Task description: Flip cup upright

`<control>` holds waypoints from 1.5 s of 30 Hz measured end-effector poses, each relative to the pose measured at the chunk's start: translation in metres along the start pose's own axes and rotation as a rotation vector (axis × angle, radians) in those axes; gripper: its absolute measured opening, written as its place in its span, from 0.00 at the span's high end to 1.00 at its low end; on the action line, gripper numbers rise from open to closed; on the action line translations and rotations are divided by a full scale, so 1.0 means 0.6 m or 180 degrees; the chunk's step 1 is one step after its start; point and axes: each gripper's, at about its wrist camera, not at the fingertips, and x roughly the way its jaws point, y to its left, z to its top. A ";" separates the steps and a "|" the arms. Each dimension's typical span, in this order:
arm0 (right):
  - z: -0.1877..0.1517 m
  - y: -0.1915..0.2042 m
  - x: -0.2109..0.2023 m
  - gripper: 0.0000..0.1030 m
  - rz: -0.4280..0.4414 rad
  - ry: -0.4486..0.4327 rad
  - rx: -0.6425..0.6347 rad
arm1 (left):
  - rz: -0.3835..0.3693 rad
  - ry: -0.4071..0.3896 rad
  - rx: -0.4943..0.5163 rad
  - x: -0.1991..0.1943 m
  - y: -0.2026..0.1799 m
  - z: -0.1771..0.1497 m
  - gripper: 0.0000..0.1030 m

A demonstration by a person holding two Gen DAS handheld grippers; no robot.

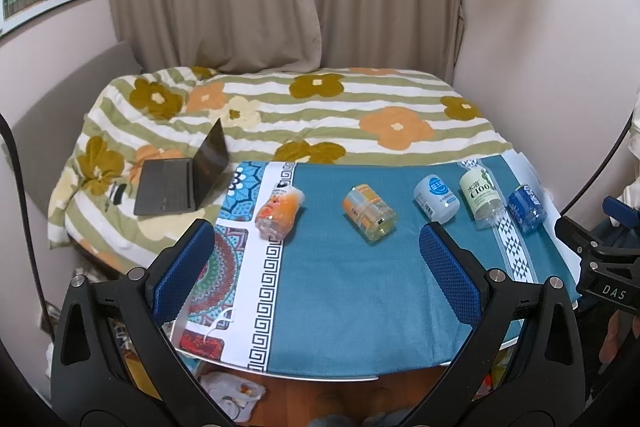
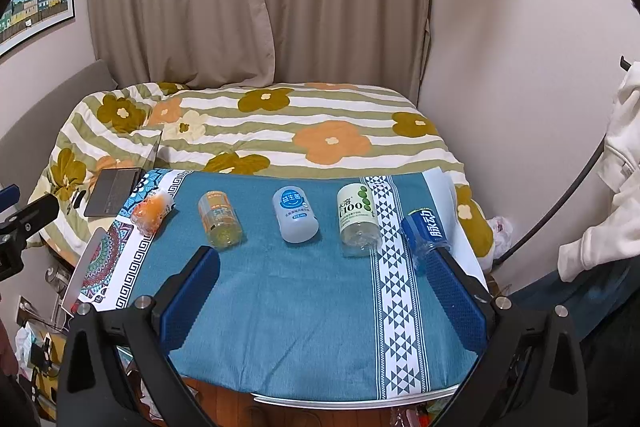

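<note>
Several cut-bottle cups lie on their sides in a row on the blue tablecloth [image 1: 340, 287]: an orange fruit-print one [image 1: 279, 211] [image 2: 153, 210], a yellow-orange one [image 1: 369, 212] [image 2: 220, 219], a white-blue one [image 1: 436, 198] [image 2: 295, 214], a white-green one [image 1: 480, 197] [image 2: 358, 219] and a dark blue one [image 1: 527, 203] [image 2: 425, 233]. My left gripper [image 1: 316, 239] is open and empty above the table's near edge. My right gripper [image 2: 324, 263] is open and empty, its right finger [image 2: 456, 299] close beside the dark blue cup.
An open laptop [image 1: 184, 179] lies on the flowered bedspread [image 1: 320, 115] behind the table. Curtains and walls stand further back. A white garment [image 2: 616, 167] hangs at the right. Clutter lies on the floor under the table's near edge.
</note>
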 end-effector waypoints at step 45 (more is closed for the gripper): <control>0.003 0.002 0.002 0.00 0.0003 -0.0002 0.0000 | -0.0016 0.0004 -0.0008 0.002 0.006 0.002 0.00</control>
